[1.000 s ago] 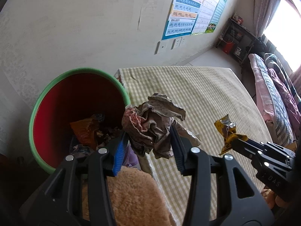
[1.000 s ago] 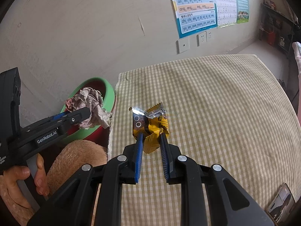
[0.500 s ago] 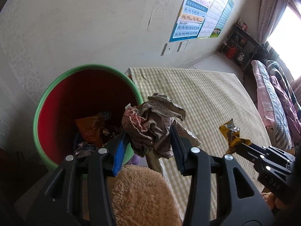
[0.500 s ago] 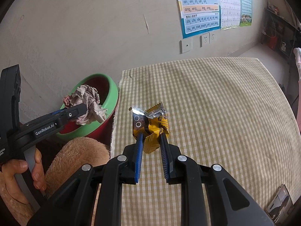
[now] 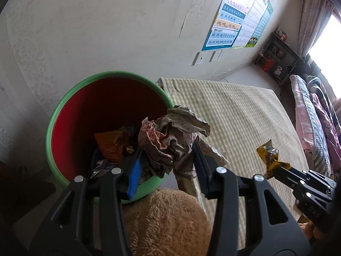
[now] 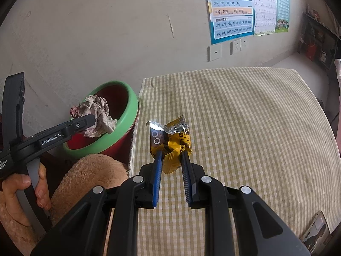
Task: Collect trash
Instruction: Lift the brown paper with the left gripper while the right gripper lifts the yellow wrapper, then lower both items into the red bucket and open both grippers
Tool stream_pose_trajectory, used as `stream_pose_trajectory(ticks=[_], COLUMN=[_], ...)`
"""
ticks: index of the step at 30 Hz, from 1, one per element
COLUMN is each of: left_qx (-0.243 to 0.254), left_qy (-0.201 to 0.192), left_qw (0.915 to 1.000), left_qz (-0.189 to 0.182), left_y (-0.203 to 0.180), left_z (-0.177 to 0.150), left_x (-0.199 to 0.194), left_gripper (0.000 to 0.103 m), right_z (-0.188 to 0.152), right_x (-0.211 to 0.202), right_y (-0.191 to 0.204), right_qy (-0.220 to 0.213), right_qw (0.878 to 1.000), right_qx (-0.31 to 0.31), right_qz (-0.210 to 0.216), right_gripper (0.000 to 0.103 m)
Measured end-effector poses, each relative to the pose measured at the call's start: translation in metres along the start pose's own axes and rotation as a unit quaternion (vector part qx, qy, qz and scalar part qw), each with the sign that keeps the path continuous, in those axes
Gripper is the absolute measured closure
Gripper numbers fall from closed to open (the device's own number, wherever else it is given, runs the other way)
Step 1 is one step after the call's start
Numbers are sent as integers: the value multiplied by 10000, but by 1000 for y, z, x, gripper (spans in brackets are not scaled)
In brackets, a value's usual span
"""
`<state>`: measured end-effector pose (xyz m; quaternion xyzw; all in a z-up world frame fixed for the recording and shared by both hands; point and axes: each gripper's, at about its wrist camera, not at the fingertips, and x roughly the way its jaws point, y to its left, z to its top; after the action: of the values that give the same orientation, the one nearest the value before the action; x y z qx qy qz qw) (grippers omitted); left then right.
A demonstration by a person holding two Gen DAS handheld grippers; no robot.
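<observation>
— What have I got on the left?

— A crumpled paper wad (image 5: pixel 172 140), greyish-brown with a pink patch, pinched between my left gripper's (image 5: pixel 168 166) pads. It hangs over the near rim of the bin (image 5: pixel 64 106), which is red inside with a green rim and stands just beside the table edge. Wrappers (image 5: pixel 110 147) lie at its bottom, one orange.

— And on the right?

— A yellow snack wrapper (image 6: pixel 170 143), torn open with silver foil at the top, upright in my right gripper (image 6: pixel 171 160), above the checked cloth.

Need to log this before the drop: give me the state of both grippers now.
Left gripper: shut on the crumpled paper.
Right gripper: shut on the yellow snack wrapper.
</observation>
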<state>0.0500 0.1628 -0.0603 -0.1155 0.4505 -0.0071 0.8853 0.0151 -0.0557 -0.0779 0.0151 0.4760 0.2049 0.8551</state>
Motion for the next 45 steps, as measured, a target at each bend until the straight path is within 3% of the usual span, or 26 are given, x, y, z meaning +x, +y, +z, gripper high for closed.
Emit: stream_pose_trajectory(ticks=[20,45], left_qx=[-318,-545], left_qy=[-87,-297], left_qw=[9994,9965], left_qz=[95,561], left_y=[25,76], left_z=[4,7], left_x=[0,-1], left_gripper=[61,61], right_z=[8,50], right_x=[2,42], right_y=[13,85], right_qy=[14,104], right_qw=[9999,9974], right_qx=[-146,-667], right_qz=[6,272], right_gripper=[85,84])
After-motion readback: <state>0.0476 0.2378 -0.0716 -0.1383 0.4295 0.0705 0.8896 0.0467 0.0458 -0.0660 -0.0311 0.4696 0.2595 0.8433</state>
